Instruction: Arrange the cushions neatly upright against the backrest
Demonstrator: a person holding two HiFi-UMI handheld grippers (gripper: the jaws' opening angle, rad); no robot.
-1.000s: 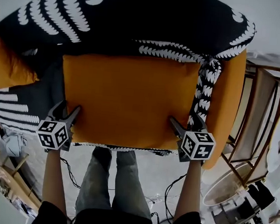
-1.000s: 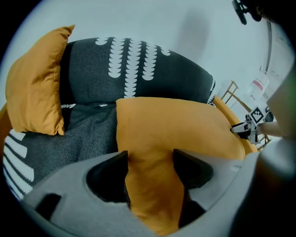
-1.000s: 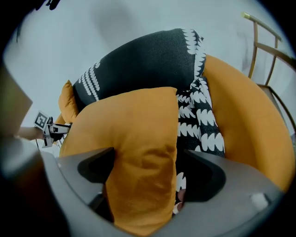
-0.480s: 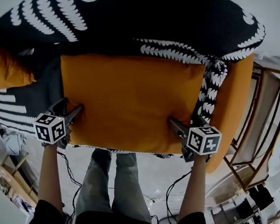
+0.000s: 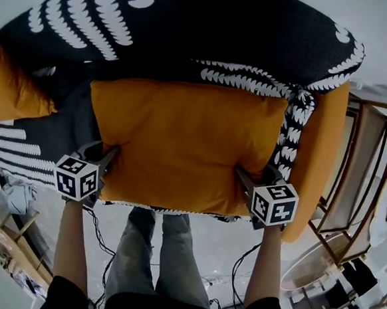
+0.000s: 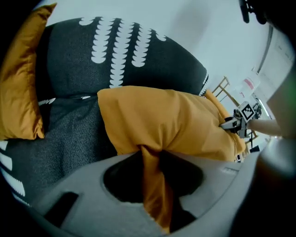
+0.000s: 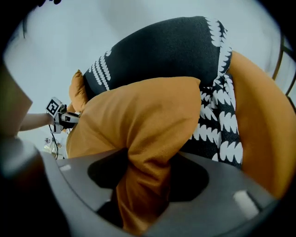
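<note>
Both sets of jaws have just been closing. The left hand-held gripper (image 5: 104,157) and the right hand-held gripper (image 5: 247,179) stood wide at the near corners of the orange cushion (image 5: 188,143) a second ago, and each now pinches a fold of its fabric. The cushion lies on the seat (image 5: 48,139), reaching from between the two grippers forward to the black patterned backrest (image 5: 210,25) beyond them. A second orange cushion (image 5: 11,93) sits well off the left gripper's outer side. With both corners gripped, the cushion looks ready to be lifted and tipped upright against the backrest.
</note>
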